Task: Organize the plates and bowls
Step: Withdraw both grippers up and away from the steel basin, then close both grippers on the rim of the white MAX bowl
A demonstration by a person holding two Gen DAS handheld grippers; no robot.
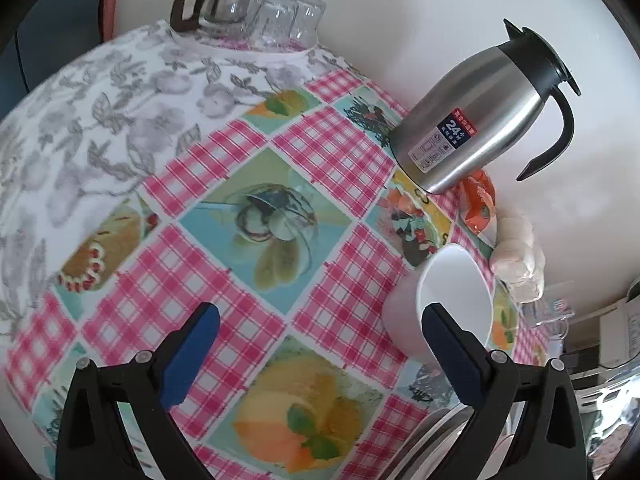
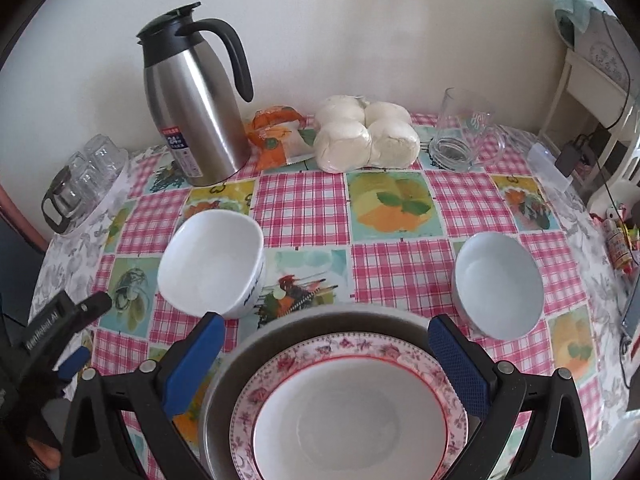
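A white bowl (image 2: 212, 260) with dark lettering stands on the checked tablecloth at the left, and a pale blue bowl (image 2: 500, 280) stands at the right. A floral-rimmed plate (image 2: 348, 416) lies inside a round metal dish (image 2: 224, 368), directly under my open right gripper (image 2: 326, 360). My left gripper (image 1: 320, 336) is also open and holds nothing. It hovers over the cloth with the white bowl (image 1: 452, 292) just past its right finger (image 1: 452, 352). The left gripper's black body (image 2: 48, 328) shows to the left of the white bowl, apart from it.
A steel thermos jug (image 2: 196, 112) stands at the back by the wall, beside an orange packet (image 2: 276, 136) and bagged white buns (image 2: 364, 136). A glass mug (image 2: 460, 132) is at the back right. A glass pot and upturned glasses (image 1: 248, 8) sit at the far left.
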